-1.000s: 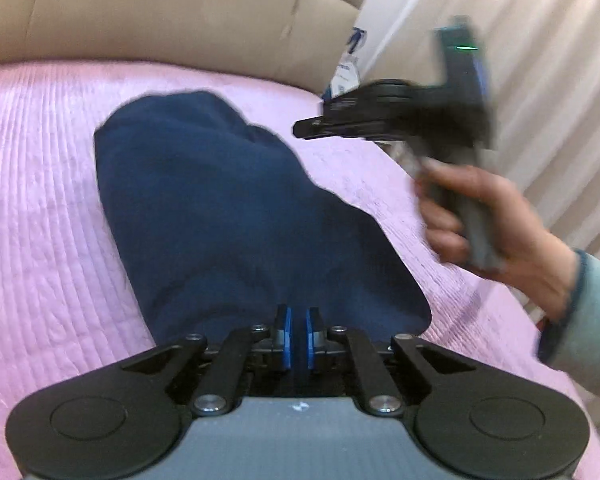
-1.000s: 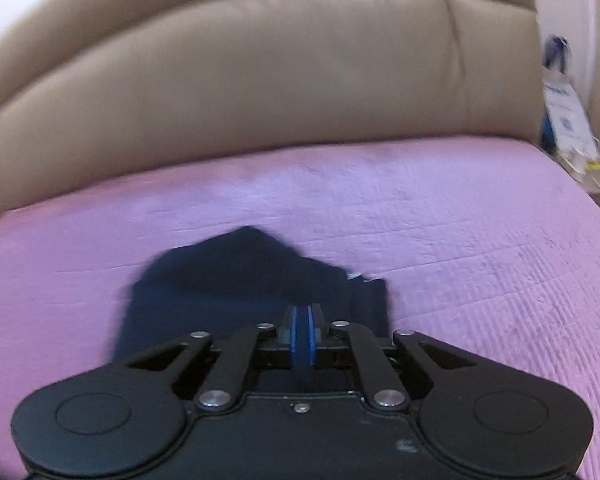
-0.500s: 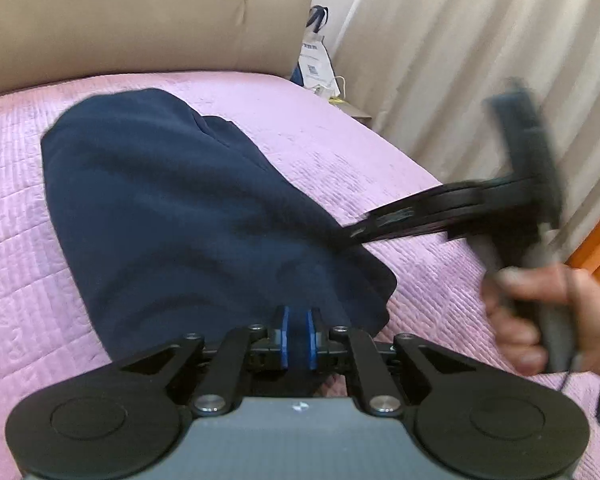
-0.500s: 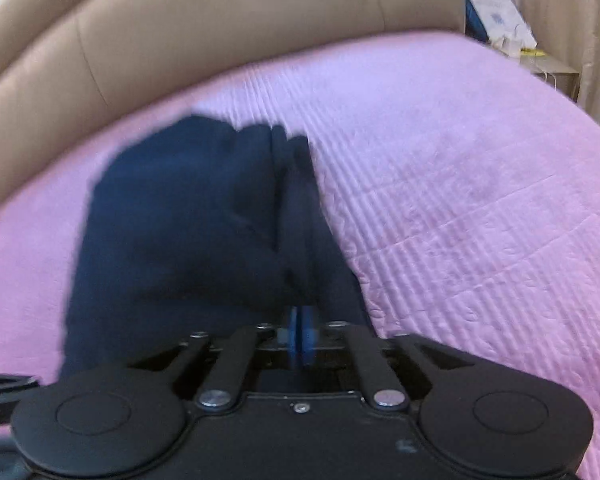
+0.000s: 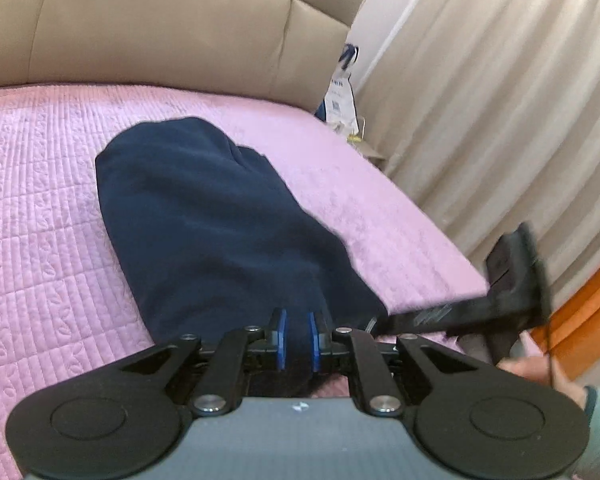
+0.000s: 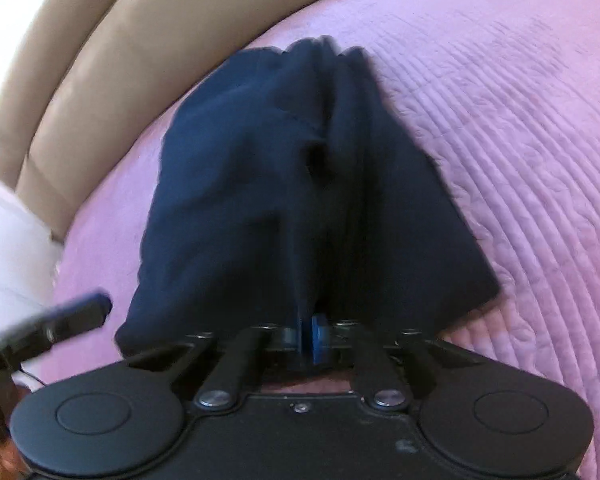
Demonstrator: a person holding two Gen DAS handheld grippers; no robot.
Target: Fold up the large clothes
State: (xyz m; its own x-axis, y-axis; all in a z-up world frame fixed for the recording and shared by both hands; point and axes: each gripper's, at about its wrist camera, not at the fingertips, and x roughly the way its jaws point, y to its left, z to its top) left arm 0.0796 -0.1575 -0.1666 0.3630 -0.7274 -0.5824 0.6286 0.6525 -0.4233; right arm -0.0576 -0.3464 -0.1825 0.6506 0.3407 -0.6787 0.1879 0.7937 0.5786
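A bed (image 5: 40,184) in pink quilting meets a tan padded headboard (image 5: 172,28); pale curtains (image 5: 500,100) hang alongside, daylight behind them.

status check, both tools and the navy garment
Left tool opening slightly, navy garment between its pads. Right tool closing on the garment's near edge. Garment lies bunched on the pink quilted bedspread. Nothing in the way.

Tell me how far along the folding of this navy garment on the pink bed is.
Done: the navy garment lies as a narrow layered bundle on the pink bedspread. In hand: the left gripper is opening with the near edge between its jaws; the right gripper is closing on a fold. Left: probably another fold, since the far end looks bunched.
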